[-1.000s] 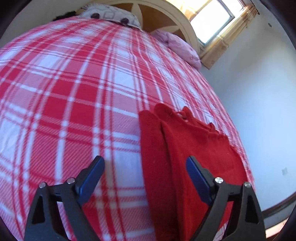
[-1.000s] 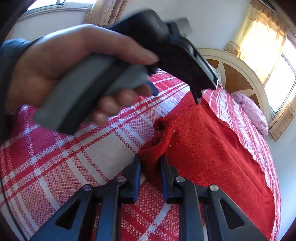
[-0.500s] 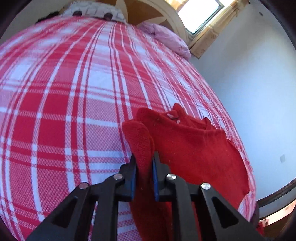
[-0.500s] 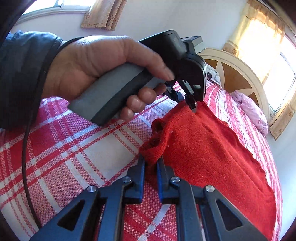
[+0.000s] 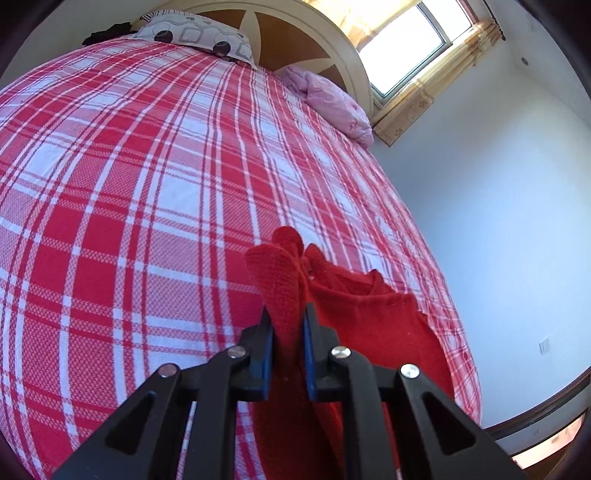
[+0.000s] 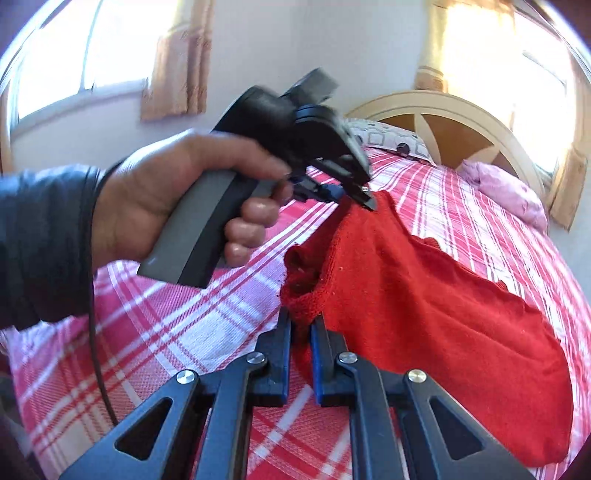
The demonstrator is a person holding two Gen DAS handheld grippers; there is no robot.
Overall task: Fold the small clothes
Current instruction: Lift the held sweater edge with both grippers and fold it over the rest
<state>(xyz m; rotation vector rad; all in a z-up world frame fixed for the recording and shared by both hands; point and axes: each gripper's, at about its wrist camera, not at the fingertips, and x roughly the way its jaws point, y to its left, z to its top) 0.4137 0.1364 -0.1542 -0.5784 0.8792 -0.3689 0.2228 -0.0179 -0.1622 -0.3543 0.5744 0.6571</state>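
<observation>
- Closest to me, the right gripper [image 6: 301,328] is clamping the near edge of the red top [image 6: 424,295]; its jaws, a little apart a second ago with the cloth between them, are now pressed tight on the bunched knit.
- The left gripper [image 5: 288,325] is pinching a thick fold at the top's other end. A second ago its jaws were standing wide over the cloth; now they are together on it.
- Seen from the right side, a hand [image 6: 155,206] is holding that left tool by its grey grip, and a dark sleeve [image 6: 40,243] and a thin cable are trailing from it.
- The top is being drawn up off the bedspread [image 5: 129,192] along the edge held between the two tools, while its far edge is still lying on the plaid near the bed's side.
- Both tools are sitting higher than they were a second ago, so I judge the grasping is over and the lift for a fold is starting; no fold is laid yet.
- Farther off, a patterned pillow [image 5: 195,35] and a pink pillow [image 5: 328,103] are lying at the headboard [image 5: 314,40], with a window [image 5: 410,48] behind.
- I am finding no brand, label or writing that can be read; a pale speck at the top's neck is too small to tell.
</observation>
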